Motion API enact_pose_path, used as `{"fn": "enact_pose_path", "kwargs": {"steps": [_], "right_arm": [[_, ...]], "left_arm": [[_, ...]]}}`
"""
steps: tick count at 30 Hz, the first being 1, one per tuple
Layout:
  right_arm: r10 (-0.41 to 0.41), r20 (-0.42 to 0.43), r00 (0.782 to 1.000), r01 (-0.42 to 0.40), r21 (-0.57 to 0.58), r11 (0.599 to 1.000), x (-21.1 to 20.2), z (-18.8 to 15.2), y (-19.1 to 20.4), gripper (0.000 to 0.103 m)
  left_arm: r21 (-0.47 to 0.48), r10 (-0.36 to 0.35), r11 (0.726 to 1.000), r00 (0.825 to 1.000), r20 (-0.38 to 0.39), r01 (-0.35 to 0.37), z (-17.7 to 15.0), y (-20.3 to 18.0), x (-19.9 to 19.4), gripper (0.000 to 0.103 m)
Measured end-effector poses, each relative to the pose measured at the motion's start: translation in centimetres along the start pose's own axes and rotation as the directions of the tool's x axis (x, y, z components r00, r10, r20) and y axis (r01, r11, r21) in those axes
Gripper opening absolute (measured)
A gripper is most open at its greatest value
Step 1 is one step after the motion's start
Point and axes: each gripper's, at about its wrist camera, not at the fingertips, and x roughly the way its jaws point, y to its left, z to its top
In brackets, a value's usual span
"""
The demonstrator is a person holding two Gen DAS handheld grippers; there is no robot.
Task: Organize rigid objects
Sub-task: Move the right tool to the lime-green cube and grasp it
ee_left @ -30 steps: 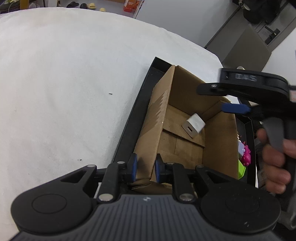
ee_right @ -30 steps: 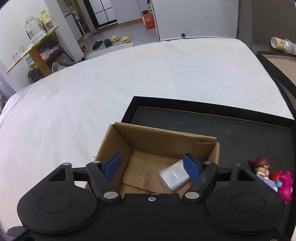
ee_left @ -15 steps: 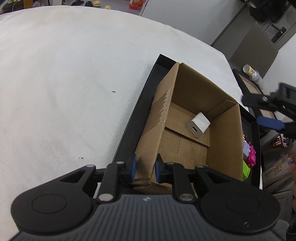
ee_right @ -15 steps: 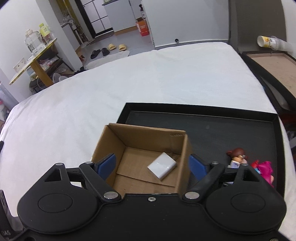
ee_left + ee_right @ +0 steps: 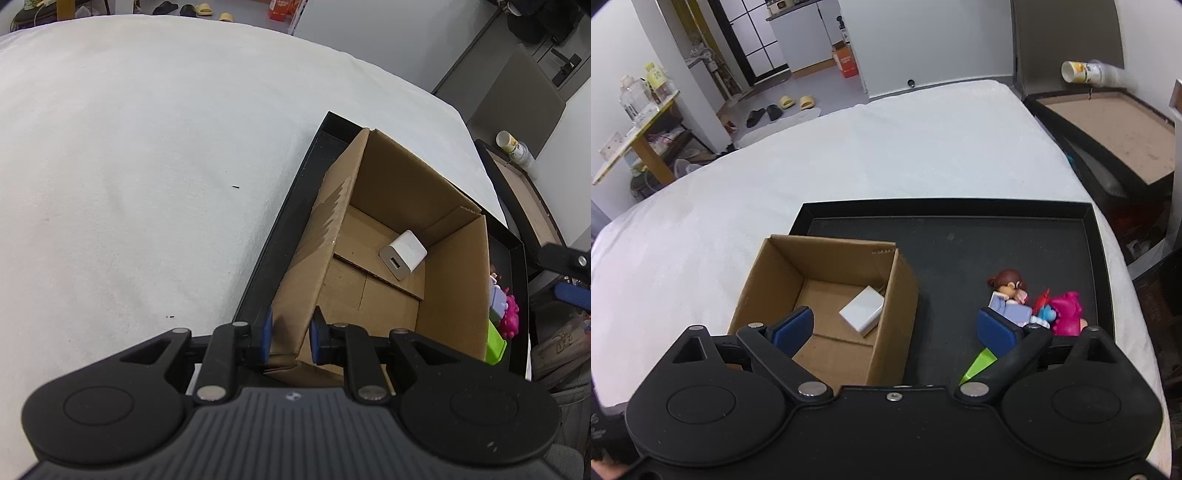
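An open cardboard box (image 5: 391, 192) (image 5: 897, 291) stands in a black tray (image 5: 295, 192) (image 5: 997, 243) on a white bedspread. A white charger cube (image 5: 403, 254) (image 5: 862, 312) lies on the box floor. My left gripper (image 5: 290, 336) is shut on the box's near wall corner. My right gripper (image 5: 895, 328) hovers above the box's right wall; its jaws are opening and nothing is between them. In the left wrist view its blue pad (image 5: 574, 295) shows at the right edge. Small toys lie in the tray right of the box: a brown-haired figurine (image 5: 1010, 290), a pink figure (image 5: 1067, 312) (image 5: 509, 317) and a green block (image 5: 979, 365) (image 5: 495, 345).
A second tray with a brown board (image 5: 1108, 129) stands beyond the bed's right edge, with a paper cup (image 5: 1086, 72) (image 5: 513, 144) behind it. A wooden side table (image 5: 639, 133) and slippers (image 5: 794, 103) are on the floor at the far left.
My right gripper drew back from inside the box, rose and shifted right while its jaws widened. The charger cube stays on the box floor. My left gripper kept its hold on the box wall.
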Motion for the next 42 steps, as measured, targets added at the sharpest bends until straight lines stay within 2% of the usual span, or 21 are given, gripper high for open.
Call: {"fn": "enact_pose_path", "kwargs": {"steps": [5,11,17,26,36,42], "right_arm": [[0.000,-0.020,1.000,0.000,0.000,1.000,-0.7,-0.3,-1.4,0.095],[-0.039,-0.038,0.999,0.040,0.032,0.999,-1.3,-1.0,-3.7,0.095],[-0.051,-0.073,0.996,0.057,0.074,0.996,-1.6,-1.8,-5.8,0.099],[-0.052,-0.100,0.994,0.063,0.110,0.992,-1.7,-2.7,-7.8,0.103],[-0.064,-0.140,0.988,0.081,0.122,0.989,0.1,-3.8,-9.9,0.103],[-0.050,-0.196,0.979,0.083,0.163,0.983,2.6,-4.0,-10.1,0.103]], "left_arm": [[0.009,0.011,1.000,1.000,0.000,-0.011,0.0,-0.3,-0.1,0.018],[-0.002,0.016,1.000,1.000,-0.013,-0.016,0.3,-0.2,-0.2,0.018],[0.030,0.047,0.998,0.999,-0.011,-0.046,0.4,-0.8,-0.1,0.018],[0.007,0.048,0.999,0.998,-0.029,-0.047,0.8,-0.7,-0.2,0.018],[-0.009,0.044,0.999,0.999,-0.010,-0.044,1.0,-0.8,-0.4,0.017],[-0.006,0.044,0.999,0.999,-0.013,-0.044,1.0,-0.7,-0.3,0.017]]}}
